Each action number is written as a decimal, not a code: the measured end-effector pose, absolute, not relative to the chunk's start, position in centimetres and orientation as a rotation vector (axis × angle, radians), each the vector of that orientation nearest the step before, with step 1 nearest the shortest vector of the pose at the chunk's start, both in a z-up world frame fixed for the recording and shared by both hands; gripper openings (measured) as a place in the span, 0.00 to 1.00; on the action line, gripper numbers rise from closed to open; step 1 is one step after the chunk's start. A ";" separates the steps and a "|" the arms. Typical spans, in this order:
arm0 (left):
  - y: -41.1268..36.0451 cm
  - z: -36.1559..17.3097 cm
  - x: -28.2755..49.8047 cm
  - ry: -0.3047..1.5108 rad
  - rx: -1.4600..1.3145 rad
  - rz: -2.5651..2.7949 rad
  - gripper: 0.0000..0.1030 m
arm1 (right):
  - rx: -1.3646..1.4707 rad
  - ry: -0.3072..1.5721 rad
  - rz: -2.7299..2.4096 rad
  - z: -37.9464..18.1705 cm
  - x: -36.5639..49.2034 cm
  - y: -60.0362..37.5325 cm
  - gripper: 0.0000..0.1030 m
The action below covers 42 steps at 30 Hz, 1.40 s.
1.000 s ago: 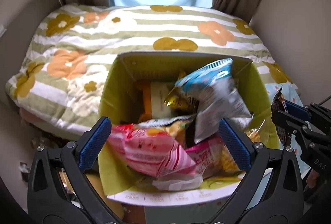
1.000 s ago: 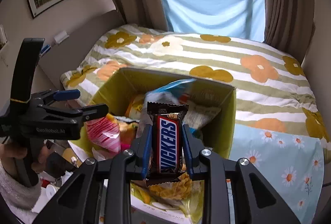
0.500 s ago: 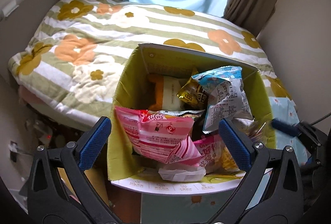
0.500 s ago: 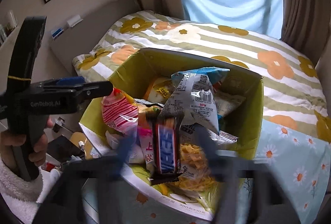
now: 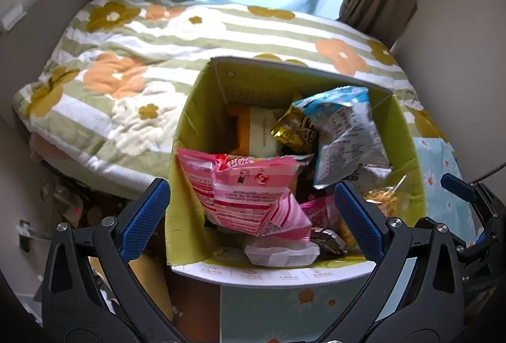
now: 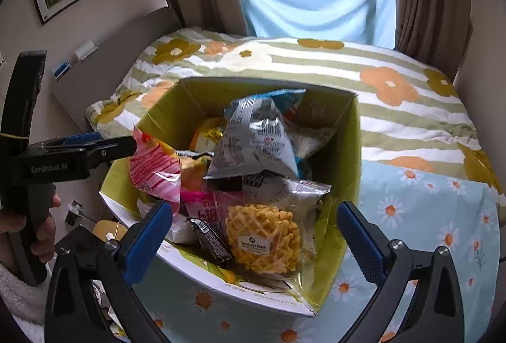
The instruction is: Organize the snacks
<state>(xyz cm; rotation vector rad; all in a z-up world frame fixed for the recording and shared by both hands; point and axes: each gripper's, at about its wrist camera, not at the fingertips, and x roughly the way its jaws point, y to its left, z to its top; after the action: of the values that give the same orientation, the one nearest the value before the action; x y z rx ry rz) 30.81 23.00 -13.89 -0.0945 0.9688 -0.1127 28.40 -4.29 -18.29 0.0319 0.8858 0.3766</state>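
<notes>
An open yellow-green cardboard box [image 5: 284, 71] [image 6: 344, 153] holds several snack packs. A dark Snickers bar [image 6: 210, 243] [image 5: 327, 240] lies loose at the box's near edge, beside a clear bag of yellow snacks [image 6: 265, 235]. A pink striped bag [image 5: 243, 194] [image 6: 155, 169] leans at the left, and a silver-blue bag [image 5: 344, 134] [image 6: 256, 140] stands in the middle. My right gripper [image 6: 254, 207] hovers over the near side of the box, open and empty. My left gripper [image 5: 249, 188] is open wide above the pink bag, touching nothing.
The box stands on a light blue daisy cloth [image 6: 427, 216] at the foot of a bed with a striped floral quilt [image 5: 132, 64]. A person's hand [image 6: 41, 226] in a white sleeve holds the left gripper. Small clutter lies on the floor [image 5: 63, 200] at the left.
My right gripper opened and let go of the Snickers bar, which dropped into the near edge of the box. The left gripper stayed open and shifted a little.
</notes>
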 end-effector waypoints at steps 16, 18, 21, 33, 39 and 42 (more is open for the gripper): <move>14.6 -3.6 17.4 0.662 -0.081 -0.140 1.00 | 0.033 0.627 0.155 -8.2 18.0 -14.0 1.00; 13.7 -2.8 15.3 0.634 -0.069 -0.140 1.00 | 0.030 0.596 0.117 -7.2 16.0 -15.1 1.00; 12.2 -1.8 12.0 0.589 -0.031 -0.138 1.00 | 0.026 0.564 0.077 -6.2 13.3 -16.3 1.00; 10.5 -1.5 3.9 0.524 -0.024 -0.133 1.00 | 0.030 0.523 -0.002 -6.7 6.5 -18.2 1.00; 10.3 -1.1 2.4 0.498 -0.017 -0.134 1.00 | 0.033 0.503 -0.014 -6.2 5.4 -18.5 1.00; 10.4 -1.0 2.3 0.492 -0.018 -0.136 1.00 | 0.024 0.490 -0.021 -6.1 4.9 -18.3 1.00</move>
<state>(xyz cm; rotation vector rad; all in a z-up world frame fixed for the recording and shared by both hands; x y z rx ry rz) 2.32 10.38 -0.99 -0.0176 0.4915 -0.1363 4.89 -18.32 -6.10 0.0242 0.4899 -0.0213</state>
